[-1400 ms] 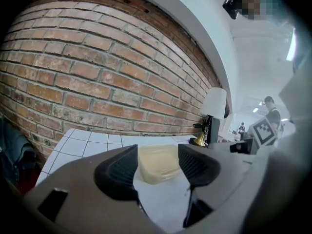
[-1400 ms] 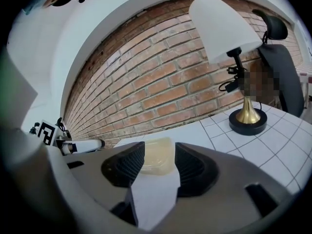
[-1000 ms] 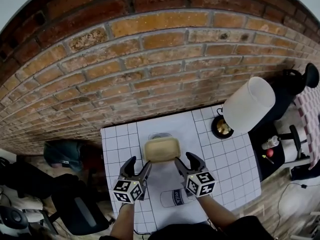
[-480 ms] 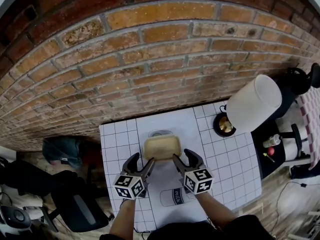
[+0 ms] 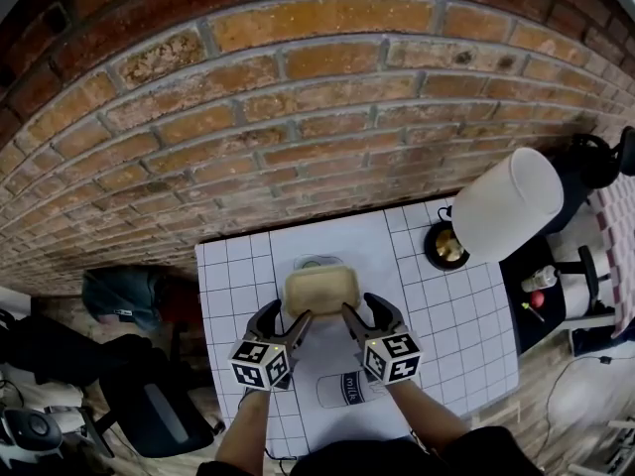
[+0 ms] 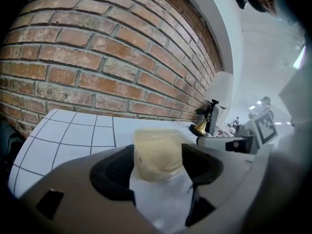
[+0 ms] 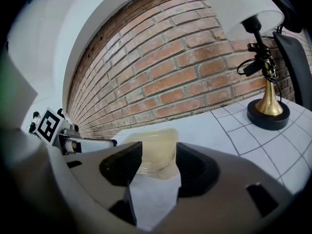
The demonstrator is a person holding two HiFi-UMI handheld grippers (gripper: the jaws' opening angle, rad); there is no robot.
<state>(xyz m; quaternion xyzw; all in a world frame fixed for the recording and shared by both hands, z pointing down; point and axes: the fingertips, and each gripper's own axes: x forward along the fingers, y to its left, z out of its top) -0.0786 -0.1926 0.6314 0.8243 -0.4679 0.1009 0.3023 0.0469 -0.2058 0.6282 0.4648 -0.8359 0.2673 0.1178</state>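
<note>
Bottle (image 5: 344,389) lying on the white grid table (image 5: 228,276) near the person is showing a label that seems to read "milk". L gripper (image 5: 288,323) and R gripper (image 5: 365,315) are each clamping a near corner of the translucent beige container (image 5: 321,292), holding it above mid-table, both angling fwd toward the brick wall (image 5: 298,117). Its contents aren't showing clearly. Lamp (image 5: 506,204) is standing at right.

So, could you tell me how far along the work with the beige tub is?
Done: the left gripper and right gripper are each shut on the beige tub. In hand: the tub is held over the white gridded table, near a clear container. Left: it seems not yet set down on anything.
</note>
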